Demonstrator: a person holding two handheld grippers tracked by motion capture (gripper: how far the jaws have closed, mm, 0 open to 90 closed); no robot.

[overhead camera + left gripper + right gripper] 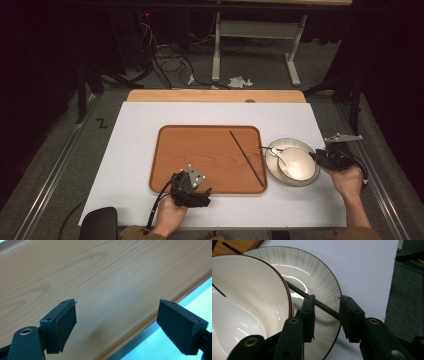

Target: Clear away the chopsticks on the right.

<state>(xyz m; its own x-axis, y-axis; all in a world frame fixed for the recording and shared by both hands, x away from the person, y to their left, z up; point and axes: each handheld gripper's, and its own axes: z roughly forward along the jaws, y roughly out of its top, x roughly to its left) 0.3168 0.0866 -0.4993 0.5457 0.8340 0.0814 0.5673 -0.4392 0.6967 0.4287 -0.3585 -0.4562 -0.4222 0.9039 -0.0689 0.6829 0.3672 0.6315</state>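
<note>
A wooden tray (pixel 210 128) lies mid-table with one dark chopstick (pixel 246 157) slanting across its right part. To its right a grey plate (pixel 305 146) carries a white bowl (pixel 299 162) with a spoon (pixel 279 154) in it. A second chopstick (pixel 324 307) lies across the plate (pixel 312 270) beside the bowl (pixel 249 290). My right gripper (pixel 327 298) stands at the plate's right edge (pixel 320 159), its jaws apart on either side of that chopstick. My left gripper (pixel 202 192) is wide open above the tray's front edge (pixel 100 277), empty.
A white sheet (pixel 140 150) covers the table, with a bare wooden strip (pixel 215 96) at the far edge. Beyond stand a white desk frame (pixel 255 30) and floor cables (pixel 170 60). The table's right edge (pixel 390 290) is close to my right gripper.
</note>
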